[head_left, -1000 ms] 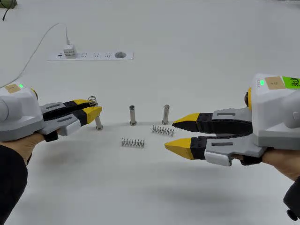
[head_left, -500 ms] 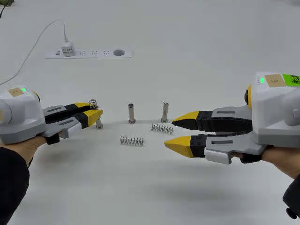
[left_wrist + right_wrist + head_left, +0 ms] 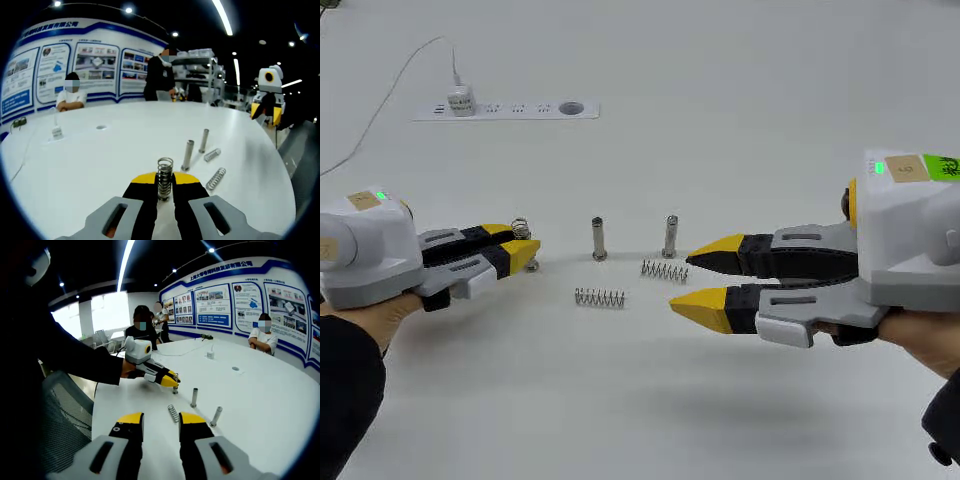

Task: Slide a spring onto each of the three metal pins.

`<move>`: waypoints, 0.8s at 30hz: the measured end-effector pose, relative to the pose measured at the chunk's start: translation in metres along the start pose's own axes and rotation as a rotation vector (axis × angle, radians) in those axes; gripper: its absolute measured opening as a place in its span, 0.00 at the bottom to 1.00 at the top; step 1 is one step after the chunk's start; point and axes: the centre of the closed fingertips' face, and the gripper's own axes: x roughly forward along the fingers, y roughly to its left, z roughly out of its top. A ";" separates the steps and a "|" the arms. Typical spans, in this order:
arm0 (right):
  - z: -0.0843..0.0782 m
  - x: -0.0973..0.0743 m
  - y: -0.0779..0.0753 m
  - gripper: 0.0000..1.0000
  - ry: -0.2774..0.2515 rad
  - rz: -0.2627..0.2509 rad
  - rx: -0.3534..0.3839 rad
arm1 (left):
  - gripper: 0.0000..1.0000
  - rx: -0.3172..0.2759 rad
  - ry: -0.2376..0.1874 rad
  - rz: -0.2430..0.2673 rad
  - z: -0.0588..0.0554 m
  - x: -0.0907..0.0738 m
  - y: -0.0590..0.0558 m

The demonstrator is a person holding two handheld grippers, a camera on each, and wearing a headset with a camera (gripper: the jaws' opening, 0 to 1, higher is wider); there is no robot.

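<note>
My left gripper [image 3: 525,250] is shut on a small upright spring [image 3: 520,228], held directly over the leftmost pin [image 3: 531,265], whose base shows below the tips. In the left gripper view the spring [image 3: 165,177] stands between the yellow tips. The middle pin [image 3: 599,238] and right pin [image 3: 671,235] stand bare. Two more springs lie flat on the table, one [image 3: 600,297] in front of the middle pin and one [image 3: 665,270] by the right pin. My right gripper [image 3: 682,283] hovers open just right of that spring, holding nothing.
A white power strip [image 3: 505,108] with a plugged adapter and cable lies at the back left of the white table [image 3: 720,120]. People sit and stand beyond the table's far side in both gripper views.
My left gripper has lowered the spring closer down over the leftmost pin. The right gripper has stayed in about the same place, open.
</note>
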 end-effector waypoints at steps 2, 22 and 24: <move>0.000 0.000 0.000 0.29 0.001 0.001 0.001 | 0.11 0.003 0.000 0.002 0.000 0.001 0.001; -0.002 0.001 0.002 0.29 0.007 0.006 0.003 | 0.11 0.023 0.032 0.015 -0.009 0.001 0.007; -0.002 0.002 0.002 0.29 0.008 0.006 0.004 | 0.11 0.023 0.032 0.015 -0.009 0.001 0.007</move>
